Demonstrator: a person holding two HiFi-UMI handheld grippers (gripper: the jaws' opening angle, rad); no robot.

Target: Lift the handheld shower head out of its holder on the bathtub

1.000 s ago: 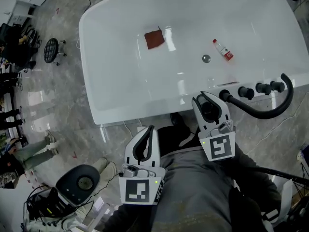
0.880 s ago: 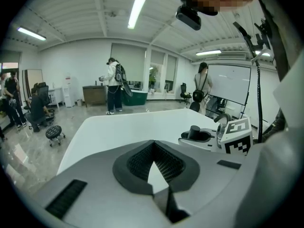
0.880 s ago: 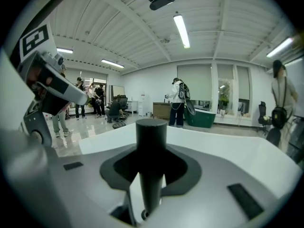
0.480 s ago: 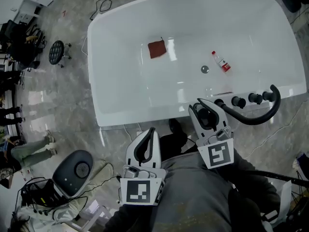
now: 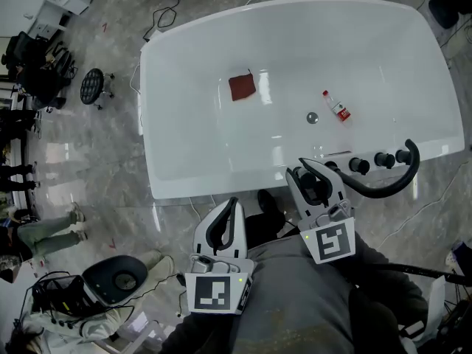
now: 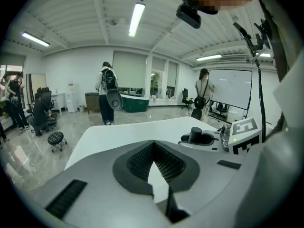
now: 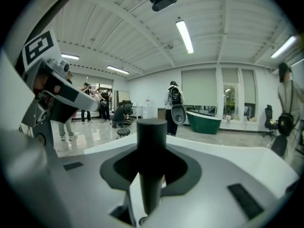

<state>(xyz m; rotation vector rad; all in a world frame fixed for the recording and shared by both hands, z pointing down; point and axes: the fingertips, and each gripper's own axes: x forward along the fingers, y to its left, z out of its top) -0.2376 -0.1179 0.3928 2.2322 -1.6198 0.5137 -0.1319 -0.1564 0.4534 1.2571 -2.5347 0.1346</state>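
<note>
The right claw (image 5: 310,174) is clamped on the shower head (image 7: 152,146) — in the right gripper view the black handle is seen standing upright between the jaws, with a pad pressed to each side. In the head view it's held at the near rim of the tub (image 5: 210,177), just left of three black knobs (image 5: 383,159). The black hose (image 5: 413,167) is curved off to the right and hooked up past the knobs. Whether the head is lifted clear of the rim can't be told. The left claw (image 5: 231,201) is closed on nothing, tips touching, and is held low by the person's lap, well apart from the tub.

Not much writing can be made out. A small bottle (image 5: 337,105) with a red label is lying in the tub, but the print is too small to read. Black-and-white square markers are shown on both claw cubes. A red cloth (image 5: 242,87) and the drain (image 5: 313,117) are also seen on the tub bottom, apart from each other.

The tub is white and glossy, set on a shiny grey stone-look floor (image 5: 88,168) with a black stool (image 5: 92,85) off to the left. A ribbed white ceiling with tube lights (image 6: 136,18) is seen in the gripper views, plus a dark green tub (image 7: 206,120) far back, a whiteboard (image 6: 228,91) and a person with a backpack (image 6: 107,91).
</note>
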